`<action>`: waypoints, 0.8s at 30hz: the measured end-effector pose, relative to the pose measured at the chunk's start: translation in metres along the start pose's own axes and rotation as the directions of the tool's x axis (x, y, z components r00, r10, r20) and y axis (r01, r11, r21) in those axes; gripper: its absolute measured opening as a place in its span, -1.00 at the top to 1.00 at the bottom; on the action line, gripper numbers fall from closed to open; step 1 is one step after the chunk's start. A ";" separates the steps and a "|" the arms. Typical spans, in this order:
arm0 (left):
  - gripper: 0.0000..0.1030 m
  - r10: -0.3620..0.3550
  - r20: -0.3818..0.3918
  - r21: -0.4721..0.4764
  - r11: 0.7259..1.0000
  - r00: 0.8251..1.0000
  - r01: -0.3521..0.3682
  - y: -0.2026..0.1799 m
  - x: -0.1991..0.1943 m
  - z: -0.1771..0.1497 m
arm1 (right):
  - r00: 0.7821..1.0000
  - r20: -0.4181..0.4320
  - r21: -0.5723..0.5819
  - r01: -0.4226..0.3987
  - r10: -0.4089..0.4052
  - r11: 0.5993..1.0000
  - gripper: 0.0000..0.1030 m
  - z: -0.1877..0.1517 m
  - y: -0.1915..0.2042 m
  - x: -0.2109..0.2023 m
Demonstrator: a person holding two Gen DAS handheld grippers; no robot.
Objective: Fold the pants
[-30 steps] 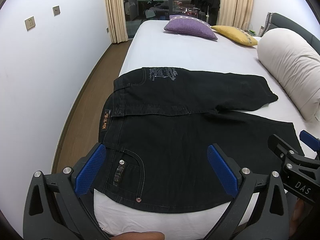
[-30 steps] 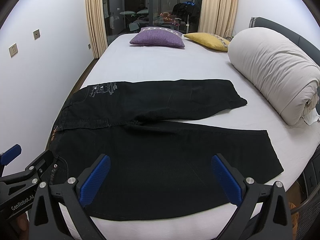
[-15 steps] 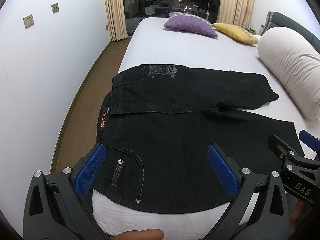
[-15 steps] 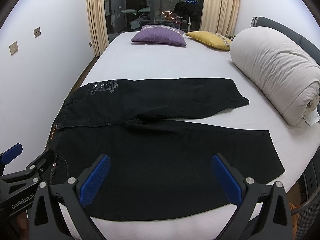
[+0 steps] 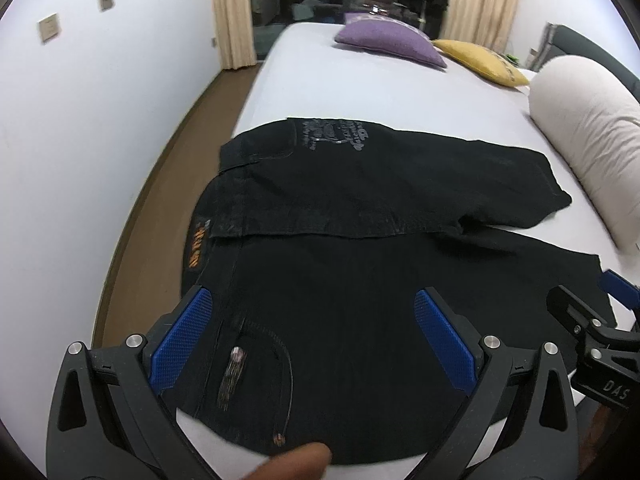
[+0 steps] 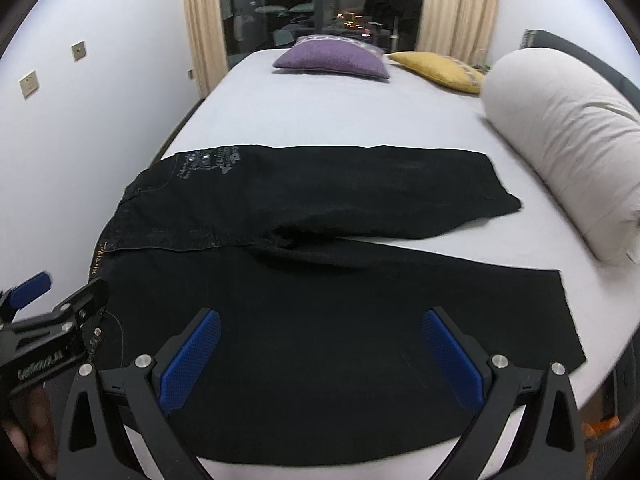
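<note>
Black pants (image 5: 360, 280) (image 6: 320, 300) lie flat across the near end of a white bed (image 5: 360, 88) (image 6: 320, 120), waistband at the left, both legs running right. The far leg is shorter than the near one in view. My left gripper (image 5: 312, 328) hovers open over the waist and back pocket area, with nothing between its blue pads. My right gripper (image 6: 320, 344) hangs open above the near leg, also holding nothing. Each gripper shows at the edge of the other's view.
A purple pillow (image 6: 332, 58) and a yellow pillow (image 6: 440, 70) lie at the far end of the bed. A rolled white duvet (image 6: 568, 152) runs along the right side. A white wall (image 5: 80, 140) and strip of wooden floor (image 5: 168, 168) border the left.
Both grippers have moved forward and a little lower over the pants, which now fill more of each view. The pants have not moved and both grippers stay open.
</note>
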State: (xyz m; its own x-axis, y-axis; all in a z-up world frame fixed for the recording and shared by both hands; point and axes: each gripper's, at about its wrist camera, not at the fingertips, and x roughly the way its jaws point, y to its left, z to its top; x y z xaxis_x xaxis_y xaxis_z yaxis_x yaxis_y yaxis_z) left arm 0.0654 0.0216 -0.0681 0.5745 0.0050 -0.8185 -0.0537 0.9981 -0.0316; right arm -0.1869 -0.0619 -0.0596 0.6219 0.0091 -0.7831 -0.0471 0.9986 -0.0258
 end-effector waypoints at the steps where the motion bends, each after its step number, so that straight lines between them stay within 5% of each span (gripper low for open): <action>1: -1.00 -0.026 -0.016 0.012 1.000 1.000 0.027 0.002 0.009 0.006 | 0.999 -0.002 -0.007 -0.034 0.033 0.999 -1.00 0.003 -0.002 0.004; 6: -1.00 -0.113 -0.053 0.067 0.991 0.992 0.117 0.015 0.054 0.050 | 0.989 0.047 -0.112 -0.135 0.141 0.985 -1.00 0.031 -0.016 0.020; 8: -1.00 -0.172 -0.099 0.163 0.969 0.980 0.187 0.015 0.076 0.075 | 0.984 0.060 -0.156 -0.158 0.169 0.975 -0.97 0.045 -0.024 0.027; 17: -1.00 -0.079 -0.174 0.365 0.921 0.981 0.139 0.053 0.195 0.205 | 0.948 0.024 -0.335 -0.291 0.317 0.896 -0.52 0.101 -0.046 0.080; 24: -0.95 -0.076 -0.348 0.452 0.860 0.934 0.238 0.062 0.281 0.236 | 0.922 -0.040 -0.395 -0.368 0.384 0.842 -0.47 0.122 -0.045 0.122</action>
State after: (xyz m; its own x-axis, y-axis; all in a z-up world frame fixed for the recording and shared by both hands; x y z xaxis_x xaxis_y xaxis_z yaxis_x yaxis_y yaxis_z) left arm 0.4164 0.0994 -0.1647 0.2563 -0.0926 -0.9622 0.4599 0.8872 0.0371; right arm -0.0135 -0.0993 -0.0778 0.5241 0.3902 -0.7570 -0.5770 0.8165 0.0213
